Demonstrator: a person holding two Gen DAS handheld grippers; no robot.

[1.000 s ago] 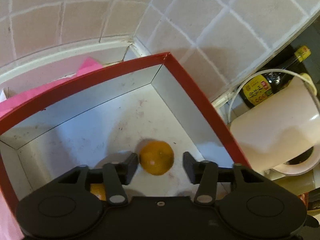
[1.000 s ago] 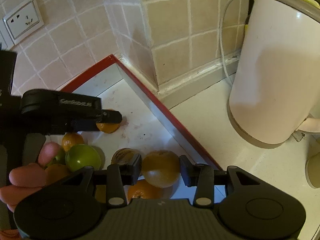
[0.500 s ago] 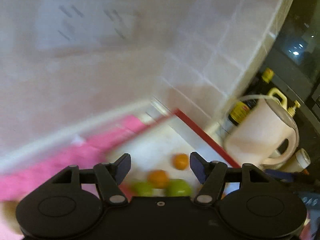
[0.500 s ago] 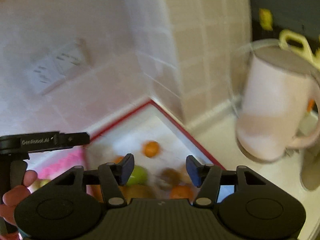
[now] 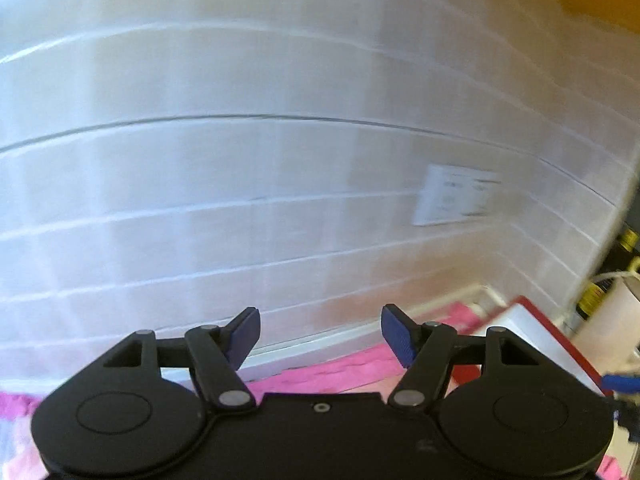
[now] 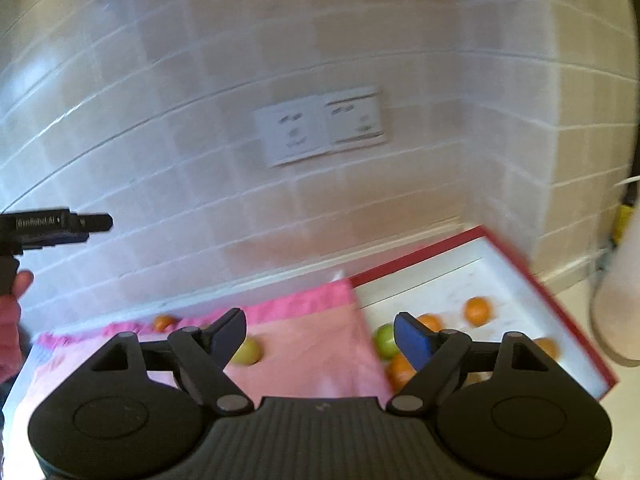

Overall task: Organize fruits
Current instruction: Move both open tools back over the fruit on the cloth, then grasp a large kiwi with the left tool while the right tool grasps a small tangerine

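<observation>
Motion blur smeared both views. Red-rimmed box [image 6: 500, 256], far right, held several oranges [image 6: 477, 311] and a green fruit [image 6: 385, 340], partly hidden by right gripper [image 6: 320, 340]. Left gripper [image 5: 318, 336] and right both gaped, empty.

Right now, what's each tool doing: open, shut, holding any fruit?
Left tool: open, holding nothing.
Right tool: open, holding nothing.

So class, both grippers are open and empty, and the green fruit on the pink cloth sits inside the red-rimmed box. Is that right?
Not quite. In the right wrist view the green fruit lies on the pink cloth outside the red-rimmed box. Both the left gripper and right gripper are open and empty.
</observation>
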